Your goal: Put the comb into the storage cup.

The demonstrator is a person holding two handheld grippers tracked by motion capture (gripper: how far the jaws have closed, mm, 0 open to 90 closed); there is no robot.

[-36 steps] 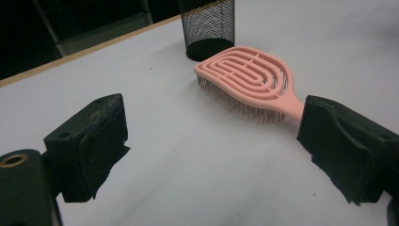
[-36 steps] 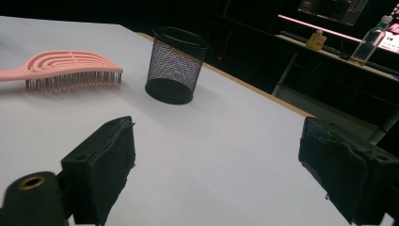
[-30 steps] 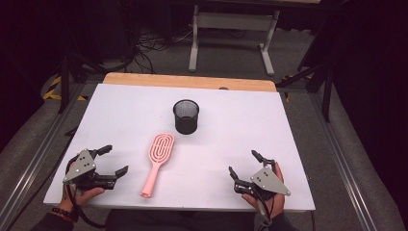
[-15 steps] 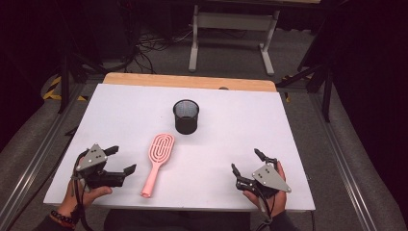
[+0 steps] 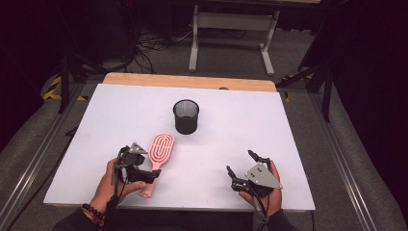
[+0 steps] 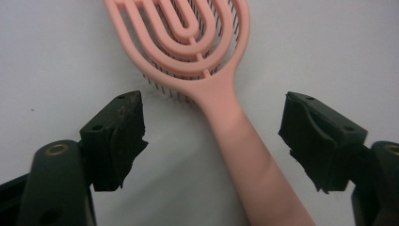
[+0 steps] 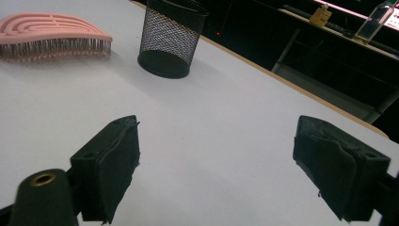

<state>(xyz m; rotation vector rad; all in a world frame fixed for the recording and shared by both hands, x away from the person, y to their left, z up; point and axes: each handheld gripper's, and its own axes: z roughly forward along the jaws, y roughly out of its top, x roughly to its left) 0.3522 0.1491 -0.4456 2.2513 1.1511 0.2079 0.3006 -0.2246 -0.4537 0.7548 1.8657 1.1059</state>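
Early stage: left gripper [image 6: 214, 141] gapes around brush [image 6: 202, 61] handle, not yet clamped; right gripper [image 7: 216, 165] idle, spread wide; cup [image 5: 185, 116] empty.

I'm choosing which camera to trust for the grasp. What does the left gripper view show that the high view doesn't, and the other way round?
Left gripper view: the open jaws standing apart on either side of the pink brush's handle, and bristles under the head. High view: the mesh cup, the right gripper, the table's edge. Both: the left gripper over the brush.
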